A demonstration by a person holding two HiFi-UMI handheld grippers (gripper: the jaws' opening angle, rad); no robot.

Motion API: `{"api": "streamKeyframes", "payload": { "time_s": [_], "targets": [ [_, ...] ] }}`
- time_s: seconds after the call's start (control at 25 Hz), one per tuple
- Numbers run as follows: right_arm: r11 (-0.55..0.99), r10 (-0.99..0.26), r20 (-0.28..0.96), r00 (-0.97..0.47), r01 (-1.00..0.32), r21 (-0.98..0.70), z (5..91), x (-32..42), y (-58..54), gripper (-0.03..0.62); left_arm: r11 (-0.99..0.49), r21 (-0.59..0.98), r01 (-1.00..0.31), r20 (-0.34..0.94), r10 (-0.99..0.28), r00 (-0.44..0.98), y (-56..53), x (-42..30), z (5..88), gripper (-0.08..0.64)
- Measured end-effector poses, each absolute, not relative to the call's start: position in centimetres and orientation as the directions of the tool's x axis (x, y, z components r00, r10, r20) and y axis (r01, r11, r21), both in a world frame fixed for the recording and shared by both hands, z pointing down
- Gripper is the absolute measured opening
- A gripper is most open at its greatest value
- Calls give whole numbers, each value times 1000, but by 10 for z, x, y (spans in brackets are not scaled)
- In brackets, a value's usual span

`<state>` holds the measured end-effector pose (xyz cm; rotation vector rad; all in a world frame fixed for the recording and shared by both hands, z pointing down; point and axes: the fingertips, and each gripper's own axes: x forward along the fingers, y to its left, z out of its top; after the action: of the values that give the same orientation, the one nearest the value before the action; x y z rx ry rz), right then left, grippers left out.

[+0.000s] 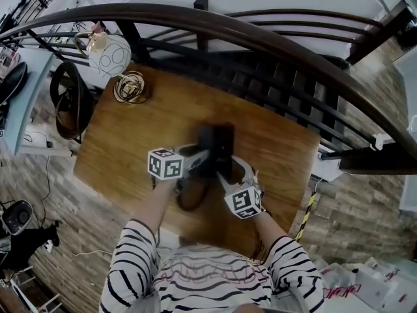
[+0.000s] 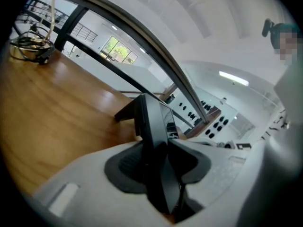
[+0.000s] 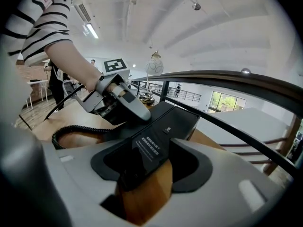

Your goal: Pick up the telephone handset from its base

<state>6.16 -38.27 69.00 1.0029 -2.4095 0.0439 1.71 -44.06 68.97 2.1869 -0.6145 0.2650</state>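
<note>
The left tongs (image 1: 201,156) reach in from the left of the phone in the middle of the desk (image 1: 124,155). They are clamped on the handset (image 1: 207,141), which seems to lie on or just above the left side of the base (image 1: 226,142). The cord (image 1: 187,199) curls from it toward the person. To the right, the right tongs (image 1: 229,173) pinch the near edge of the base.

The grip looks made, so the lift is the step in hand. The left tongs should raise the handset straight up while the right pair pins the base down and the cord gets slack.

The left gripper view shows the dark handset edge-on between its pads, and only there is that squeeze plain. The right gripper view alone shows the base's printed label between its jaws.
</note>
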Motion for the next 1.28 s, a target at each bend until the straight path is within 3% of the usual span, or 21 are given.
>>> {"api": "streamKeyframes", "payload": {
  "time_s": [0.68, 0.96, 1.28],
  "targets": [
    [722, -663, 488, -568, -658, 214, 692, 63, -380, 239, -449, 767, -458, 348, -309, 885, -436, 15, 678, 89],
    [718, -667, 490, -561, -661, 220, 695, 61, -381, 242, -477, 757, -446, 328, -313, 892, -434, 12, 667, 75],
    [693, -668, 484, -565, -710, 128, 687, 65, -376, 228, -486, 765, -423, 282, -337, 898, -425, 9, 646, 75]
  ]
}}
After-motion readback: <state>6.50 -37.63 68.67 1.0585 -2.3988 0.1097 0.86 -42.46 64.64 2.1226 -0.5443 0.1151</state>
